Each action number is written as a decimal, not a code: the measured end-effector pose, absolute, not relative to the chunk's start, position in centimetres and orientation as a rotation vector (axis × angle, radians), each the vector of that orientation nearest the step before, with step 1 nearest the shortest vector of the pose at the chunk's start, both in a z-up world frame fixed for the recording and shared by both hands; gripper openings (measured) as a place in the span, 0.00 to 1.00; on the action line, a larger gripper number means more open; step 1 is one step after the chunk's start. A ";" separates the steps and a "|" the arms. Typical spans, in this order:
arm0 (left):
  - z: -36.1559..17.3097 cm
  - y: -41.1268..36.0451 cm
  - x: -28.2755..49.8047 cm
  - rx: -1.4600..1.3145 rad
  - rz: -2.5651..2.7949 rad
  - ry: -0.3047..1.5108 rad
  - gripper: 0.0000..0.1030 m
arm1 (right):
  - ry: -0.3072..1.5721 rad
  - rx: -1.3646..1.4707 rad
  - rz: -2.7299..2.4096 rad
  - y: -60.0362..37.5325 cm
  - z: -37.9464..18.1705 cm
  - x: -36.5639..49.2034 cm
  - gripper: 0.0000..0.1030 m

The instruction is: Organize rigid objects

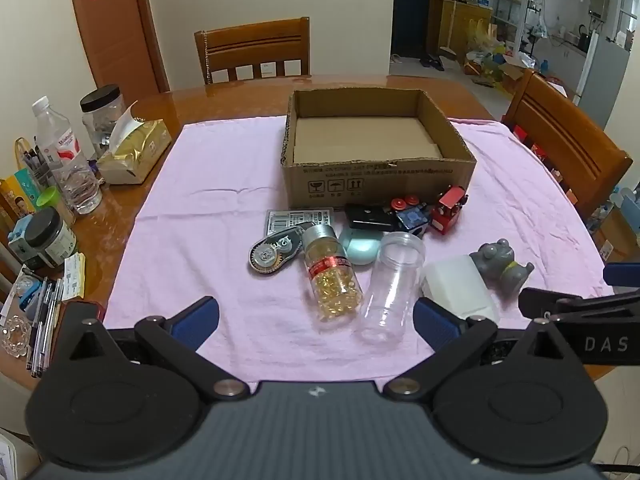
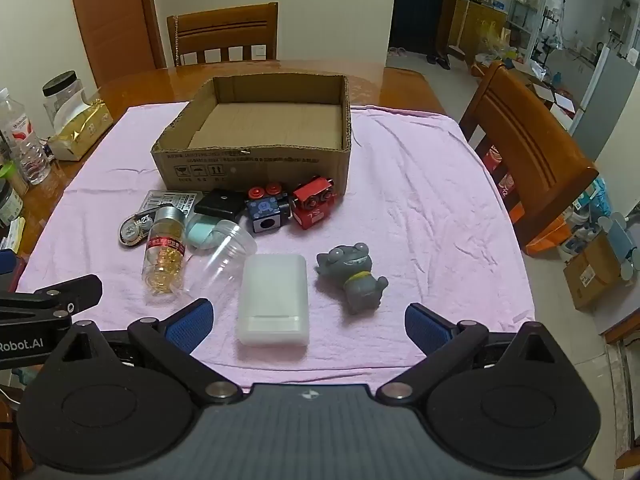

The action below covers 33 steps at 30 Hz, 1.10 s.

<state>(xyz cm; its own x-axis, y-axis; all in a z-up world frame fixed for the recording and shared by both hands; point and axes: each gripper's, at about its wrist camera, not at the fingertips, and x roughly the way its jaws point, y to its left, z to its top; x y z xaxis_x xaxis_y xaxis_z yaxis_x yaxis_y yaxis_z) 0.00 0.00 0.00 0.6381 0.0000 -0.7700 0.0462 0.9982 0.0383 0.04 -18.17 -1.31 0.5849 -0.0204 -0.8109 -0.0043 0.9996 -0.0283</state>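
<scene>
An empty cardboard box (image 1: 376, 178) (image 2: 256, 164) stands on a pink cloth (image 1: 208, 216) (image 2: 420, 208). In front of it lie a capsule bottle (image 1: 330, 274) (image 2: 164, 254), a clear jar (image 1: 394, 280) (image 2: 224, 256), a white case (image 1: 460, 284) (image 2: 274, 300), a grey cat figure (image 1: 502, 266) (image 2: 354, 276), a red toy train (image 1: 448, 210) (image 2: 314, 202), a blue cube (image 1: 412, 218) (image 2: 266, 214), a black box (image 1: 368, 216) (image 2: 220, 204), a teal egg-shaped case (image 1: 360, 246) (image 2: 200, 234) and a correction tape (image 1: 274, 254) (image 2: 134, 230). My left gripper (image 1: 316, 314) and right gripper (image 2: 308, 320) hang open above the cloth's near edge, holding nothing.
Left of the cloth the wooden table (image 1: 120, 216) carries a water bottle (image 1: 66, 160), jars (image 1: 102, 112), a tissue box (image 1: 134, 152) and pens (image 1: 44, 320). Wooden chairs stand behind (image 1: 254, 50) and to the right (image 2: 524, 140).
</scene>
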 end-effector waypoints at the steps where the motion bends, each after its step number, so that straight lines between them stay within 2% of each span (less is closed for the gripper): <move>1: 0.0 0.0 0.0 0.048 -0.031 0.882 0.99 | 0.943 -0.025 -0.005 -18.1 -1.3 0.0 1.00; 33: 0.8 -0.4 -0.2 0.063 -0.027 0.875 0.99 | 0.927 -0.023 0.007 -18.5 -0.5 0.1 1.00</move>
